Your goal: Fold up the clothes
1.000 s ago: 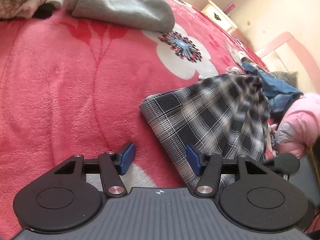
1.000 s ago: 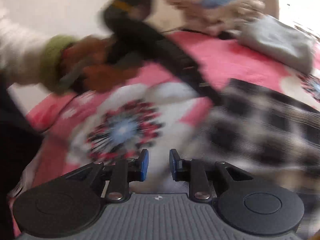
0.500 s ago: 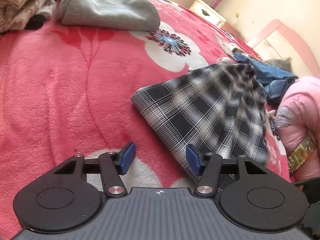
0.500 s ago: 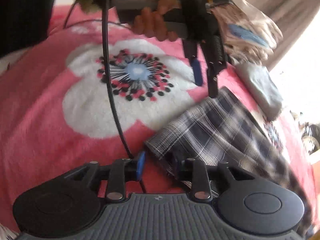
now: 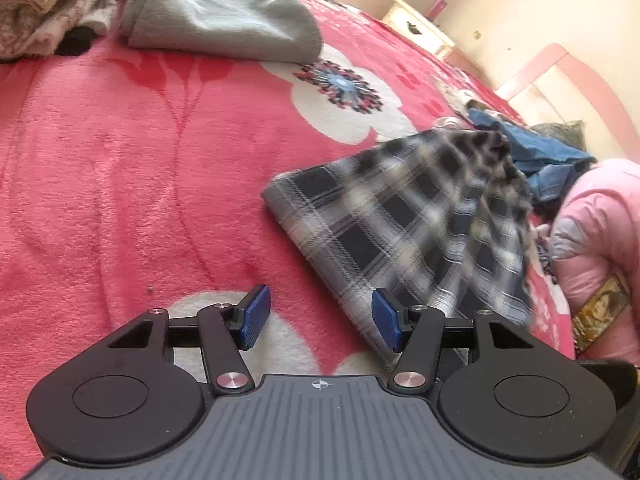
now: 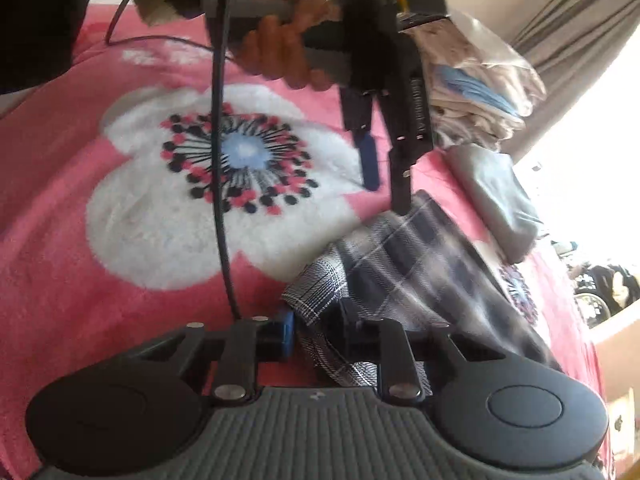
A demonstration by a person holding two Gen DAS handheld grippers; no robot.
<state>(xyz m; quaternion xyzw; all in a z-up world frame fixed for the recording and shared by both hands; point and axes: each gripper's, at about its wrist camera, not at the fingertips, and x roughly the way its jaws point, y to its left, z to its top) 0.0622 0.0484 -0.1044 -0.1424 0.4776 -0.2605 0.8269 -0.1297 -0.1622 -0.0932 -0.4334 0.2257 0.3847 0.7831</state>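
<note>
left gripper (image 5: 318,318) fingers apart, right gripper (image 6: 310,334) fingers closing

text: none legible | left gripper (image 6: 384,176): side marking blurred, unreadable

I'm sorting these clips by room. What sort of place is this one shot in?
Most likely a bedroom in a home. Clothes lie on a bed under a pink floral blanket, with a pink headboard and a small cream cabinet by the wall. A folded grey garment and a plaid garment rest on the blanket.
</note>
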